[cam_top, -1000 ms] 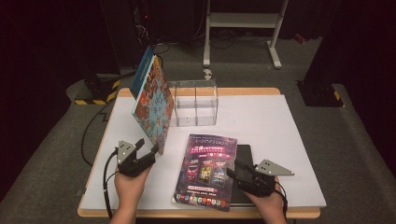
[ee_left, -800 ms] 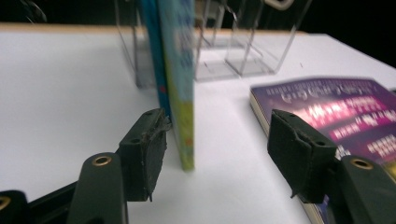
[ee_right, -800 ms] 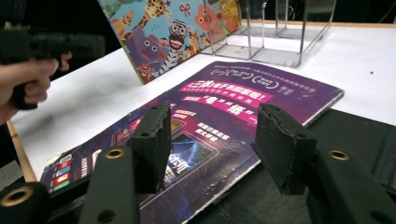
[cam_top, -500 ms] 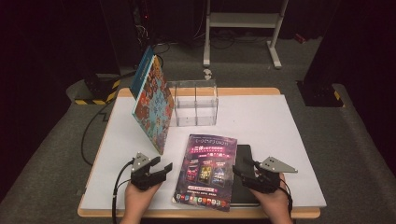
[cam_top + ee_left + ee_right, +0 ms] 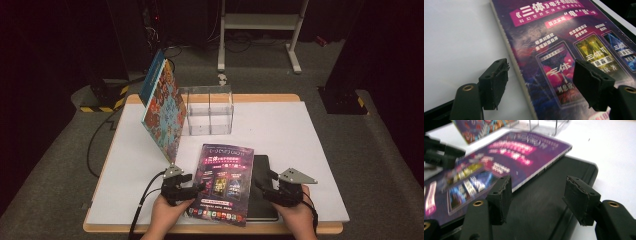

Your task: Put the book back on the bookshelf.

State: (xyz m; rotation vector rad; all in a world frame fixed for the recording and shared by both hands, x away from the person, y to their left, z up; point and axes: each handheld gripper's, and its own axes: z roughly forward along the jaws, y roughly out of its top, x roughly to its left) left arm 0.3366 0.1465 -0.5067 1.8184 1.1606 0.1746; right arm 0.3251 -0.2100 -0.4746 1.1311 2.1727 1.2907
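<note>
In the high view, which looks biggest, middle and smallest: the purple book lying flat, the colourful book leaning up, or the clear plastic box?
1. Colourful leaning book and purple book look about alike; the purple one is nearer the camera, so I won't rank them.
2. Clear plastic box, smallest.

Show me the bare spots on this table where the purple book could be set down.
Free: the white table right of the clear organizer, and the strip left of the purple book, below the leaning colourful book. Crowded: the near edge, where the left gripper, right gripper and black book cluster.
</note>
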